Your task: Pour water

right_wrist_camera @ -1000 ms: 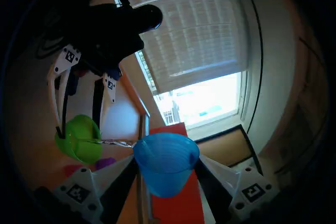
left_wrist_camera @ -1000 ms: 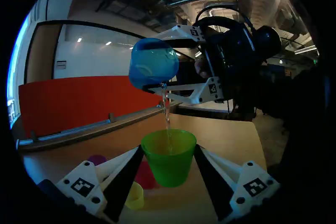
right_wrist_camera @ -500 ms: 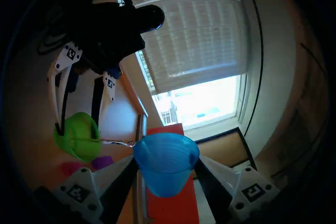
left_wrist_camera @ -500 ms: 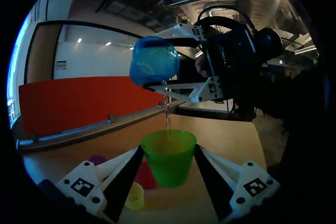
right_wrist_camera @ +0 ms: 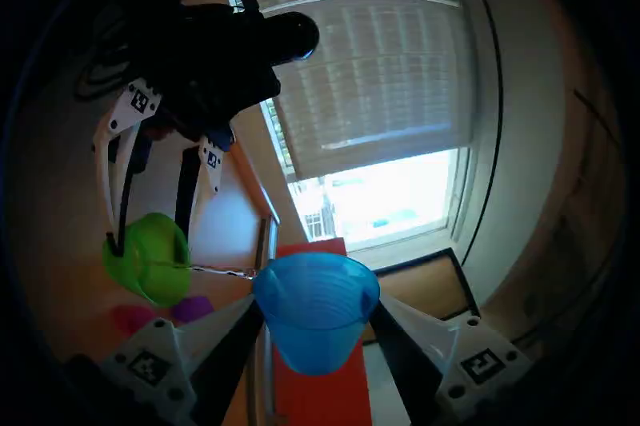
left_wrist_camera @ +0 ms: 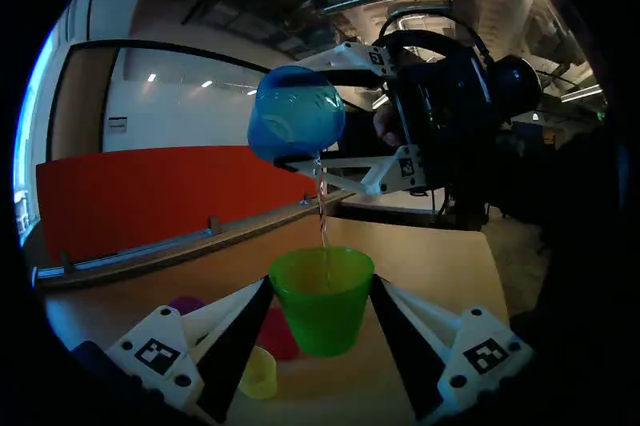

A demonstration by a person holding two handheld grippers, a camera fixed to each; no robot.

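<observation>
Left gripper (left_wrist_camera: pixel 322 286): both white fingers press the sides of the translucent green plastic cup (left_wrist_camera: pixel 322 310), so we read it as clamped on it. The cup is upright, low over the light wooden tabletop (left_wrist_camera: pixel 432 258); we can't tell if it touches.

Right gripper (right_wrist_camera: pixel 316 310): both fingers squeeze the translucent blue plastic cup (right_wrist_camera: pixel 316 322), firm grip. In the left gripper view that cup is tipped directly above the green one. A thin water stream (left_wrist_camera: pixel 322 218) runs from its lower rim into the green cup's mouth.

Writing: we see black-and-white square marker tags (left_wrist_camera: pixel 156 354) on the fingers of both grippers, patterns rather than letters. The small wall notice (left_wrist_camera: pixel 117 123) is too small to read.

Pose: a hand (left_wrist_camera: pixel 388 126) wraps the right gripper's dark body, rolled so one finger sits above the other.

Around: a small purple cup (left_wrist_camera: pixel 186 304), a small red cup (left_wrist_camera: pixel 276 334) and a small yellow cup (left_wrist_camera: pixel 260 374) sit on the tabletop by the left finger. An orange-red wall panel (left_wrist_camera: pixel 160 186) is behind. In the right gripper view we see a window with blinds (right_wrist_camera: pixel 376 66).
</observation>
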